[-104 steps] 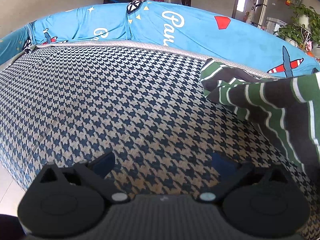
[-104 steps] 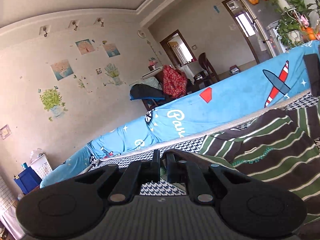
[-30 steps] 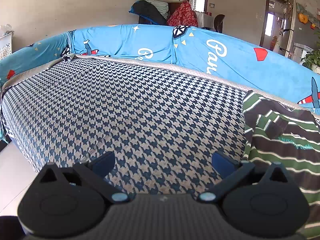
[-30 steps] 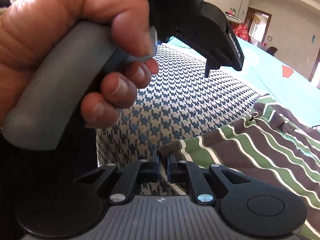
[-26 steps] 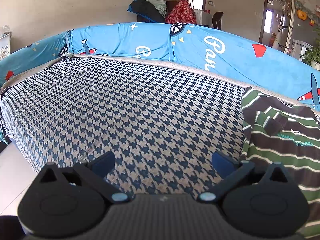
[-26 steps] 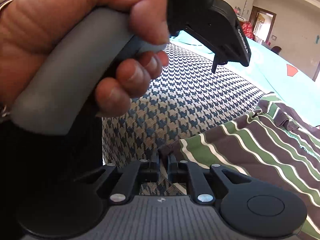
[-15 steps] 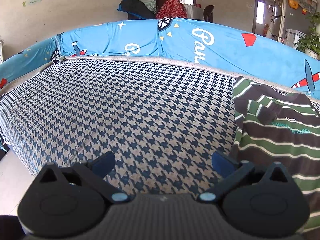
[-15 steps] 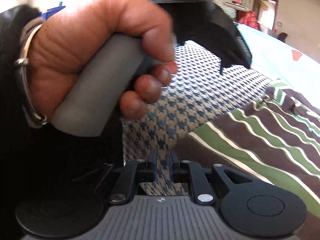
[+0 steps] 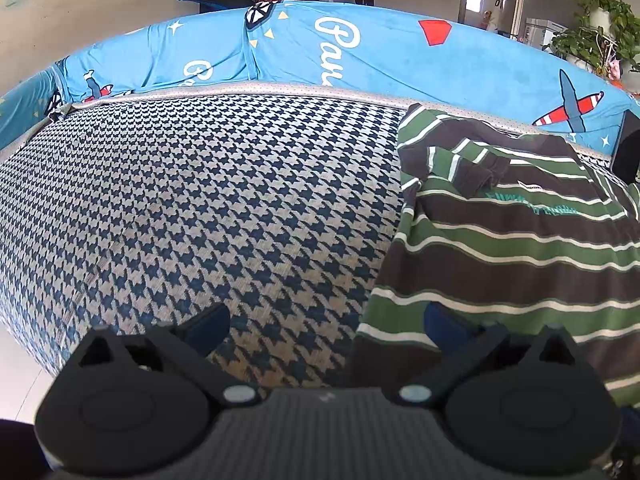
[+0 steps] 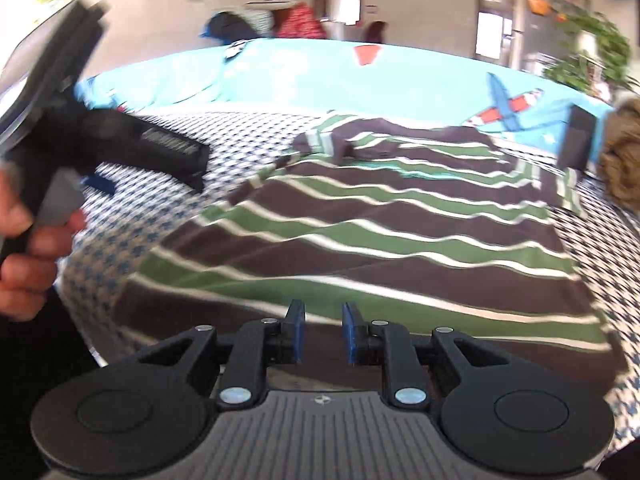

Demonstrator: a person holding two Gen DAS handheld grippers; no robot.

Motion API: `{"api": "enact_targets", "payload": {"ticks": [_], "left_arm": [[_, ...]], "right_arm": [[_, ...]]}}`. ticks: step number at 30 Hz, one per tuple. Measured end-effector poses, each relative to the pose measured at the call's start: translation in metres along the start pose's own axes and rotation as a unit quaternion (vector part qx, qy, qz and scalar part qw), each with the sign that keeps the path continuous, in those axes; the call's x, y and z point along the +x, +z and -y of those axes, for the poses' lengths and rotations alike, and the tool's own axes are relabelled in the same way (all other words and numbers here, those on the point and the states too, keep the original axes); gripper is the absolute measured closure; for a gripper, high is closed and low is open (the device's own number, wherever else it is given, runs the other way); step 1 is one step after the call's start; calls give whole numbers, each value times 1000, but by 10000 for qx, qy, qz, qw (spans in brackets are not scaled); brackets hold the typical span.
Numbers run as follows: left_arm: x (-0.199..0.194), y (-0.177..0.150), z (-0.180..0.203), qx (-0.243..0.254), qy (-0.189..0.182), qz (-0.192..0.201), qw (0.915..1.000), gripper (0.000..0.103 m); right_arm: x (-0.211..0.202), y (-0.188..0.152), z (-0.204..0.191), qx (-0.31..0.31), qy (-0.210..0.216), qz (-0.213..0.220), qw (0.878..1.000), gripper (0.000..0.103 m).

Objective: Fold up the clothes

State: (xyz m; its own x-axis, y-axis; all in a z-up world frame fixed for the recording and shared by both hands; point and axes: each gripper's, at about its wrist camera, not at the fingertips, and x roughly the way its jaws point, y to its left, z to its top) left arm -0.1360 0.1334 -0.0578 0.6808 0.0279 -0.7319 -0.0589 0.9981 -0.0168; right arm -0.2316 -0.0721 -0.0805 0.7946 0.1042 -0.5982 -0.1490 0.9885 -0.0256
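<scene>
The right gripper (image 10: 322, 332), clamped on the striped shirt (image 10: 380, 240) a second ago, is seen opening, nothing between its pads. The left gripper (image 9: 324, 328) is held wide open and empty, now nearer the shirt's left edge.

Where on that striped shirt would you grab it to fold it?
Probably the striped shirt at its near hem, coming from the front edge of the sofa seat. It lies flat there, a thin loose edge. The right claw, opening and empty, already points at it.
</scene>
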Motion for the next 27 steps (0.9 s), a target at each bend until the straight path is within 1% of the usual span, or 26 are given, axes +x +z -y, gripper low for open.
{"api": "enact_targets", "payload": {"ticks": [4, 7, 10, 12, 14, 16, 19, 22, 24, 25, 26, 27], "left_arm": [[0, 0, 5, 38, -49, -22, 10000, 0], [0, 0, 6, 8, -109, -49, 9999, 0], [0, 1, 8, 2, -172, -65, 9998, 0], [0, 1, 12, 21, -211, -66, 9998, 0], [0, 1, 17, 42, -254, -63, 9996, 0], [1, 1, 21, 64, -276, -62, 9996, 0], [1, 0, 27, 139, -297, -74, 9994, 0], [2, -1, 32, 248, -268, -82, 9993, 0], [3, -2, 33, 295, -242, -98, 9992, 0], [4, -2, 33, 291, -231, -112, 9992, 0], [5, -2, 32, 288, -220, -125, 9993, 0], [5, -2, 32, 283, -208, -138, 9993, 0]], "right_arm": [[-10, 2, 30, 337, -483, 161, 9981, 81], [-23, 2, 54, 699, -978, 306, 9923, 76], [-36, -2, 84, 1248, -1694, 409, 9767, 69], [-42, -8, 103, 1634, -1966, 374, 9661, 67], [-46, -16, 122, 2047, -2160, 301, 9542, 61], [-47, -25, 136, 2425, -2068, 191, 9477, 59], [-47, -37, 151, 3033, -1604, 170, 9392, 59], [-44, -41, 156, 3289, -1333, 243, 9346, 59], [-39, -42, 155, 3282, -1318, 243, 9351, 60], [-37, -42, 153, 3234, -1349, 225, 9363, 71], [-35, -42, 152, 3187, -1380, 208, 9375, 88], [-36, -41, 150, 3127, -1445, 210, 9386, 93]]}}
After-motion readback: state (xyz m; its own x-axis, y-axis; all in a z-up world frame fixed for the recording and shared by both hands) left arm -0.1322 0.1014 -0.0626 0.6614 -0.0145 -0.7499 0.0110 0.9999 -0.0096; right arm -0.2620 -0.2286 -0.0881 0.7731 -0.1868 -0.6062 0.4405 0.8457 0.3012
